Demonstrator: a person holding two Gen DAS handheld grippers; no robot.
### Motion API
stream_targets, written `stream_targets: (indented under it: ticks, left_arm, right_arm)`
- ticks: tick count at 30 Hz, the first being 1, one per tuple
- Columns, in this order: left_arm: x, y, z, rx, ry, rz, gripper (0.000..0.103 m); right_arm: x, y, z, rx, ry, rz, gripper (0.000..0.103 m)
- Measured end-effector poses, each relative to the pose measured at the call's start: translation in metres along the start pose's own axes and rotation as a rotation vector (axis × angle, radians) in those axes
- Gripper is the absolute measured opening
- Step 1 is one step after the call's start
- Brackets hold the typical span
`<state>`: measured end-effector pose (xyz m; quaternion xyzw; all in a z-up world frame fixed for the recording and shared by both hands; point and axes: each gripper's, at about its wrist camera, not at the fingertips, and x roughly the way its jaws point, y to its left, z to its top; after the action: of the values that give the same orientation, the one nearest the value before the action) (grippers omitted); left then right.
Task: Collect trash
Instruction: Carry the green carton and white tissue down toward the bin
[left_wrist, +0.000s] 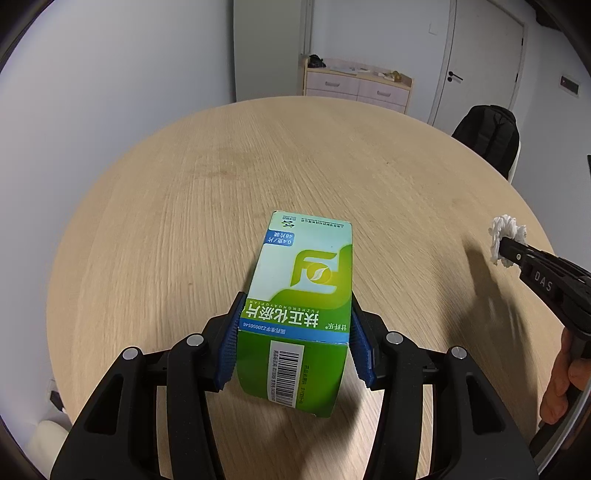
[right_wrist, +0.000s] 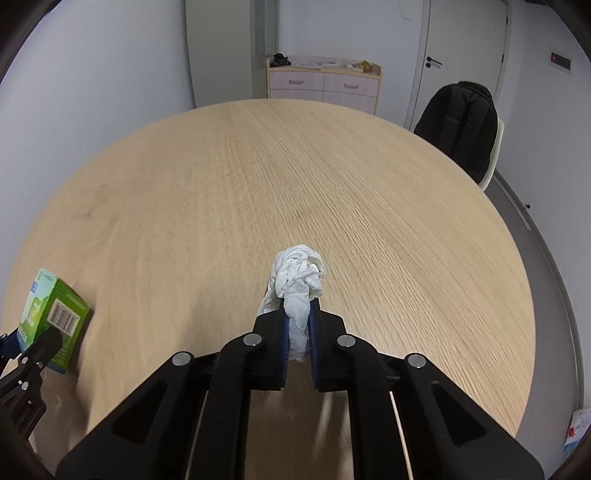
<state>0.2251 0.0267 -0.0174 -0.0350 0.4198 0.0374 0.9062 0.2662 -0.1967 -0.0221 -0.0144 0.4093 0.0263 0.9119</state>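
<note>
Left view: my left gripper's (left_wrist: 295, 343) blue fingers (left_wrist: 229, 345) clamp the green-and-white cardboard medicine box (left_wrist: 303, 295) above the round wooden worktop (left_wrist: 258, 166). Right view: right gripper (right_wrist: 298, 328) pinched closed on crumpled white tissue (right_wrist: 298, 284), off the worktop.

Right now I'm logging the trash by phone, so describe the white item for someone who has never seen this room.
On the round wooden table, look to the right tool. Pinched between its blue pads is a crumpled white tissue. Unlike the green box in the left tool, it is soft, wadded and unprinted.
</note>
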Motion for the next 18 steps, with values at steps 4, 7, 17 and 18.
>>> stream_targets:
  ticks: [4,7,17,18]
  left_arm:
    - [-0.014,0.003,-0.005,-0.002,-0.011,0.0,0.05]
    - [-0.026,0.005,-0.009,-0.005,-0.023,0.0,0.05]
    - [-0.071,0.013,-0.033,-0.017,-0.061,0.009,0.05]
    - [-0.075,0.014,-0.035,-0.019,-0.064,0.01,0.05]
  right_arm:
    - [-0.02,0.005,-0.003,-0.007,-0.025,0.009,0.008]
    - [-0.036,0.008,-0.006,-0.01,-0.045,0.016,0.008]
    - [-0.085,0.022,-0.031,-0.037,-0.101,0.022,0.008]
    - [-0.09,0.024,-0.035,-0.04,-0.105,0.025,0.008]
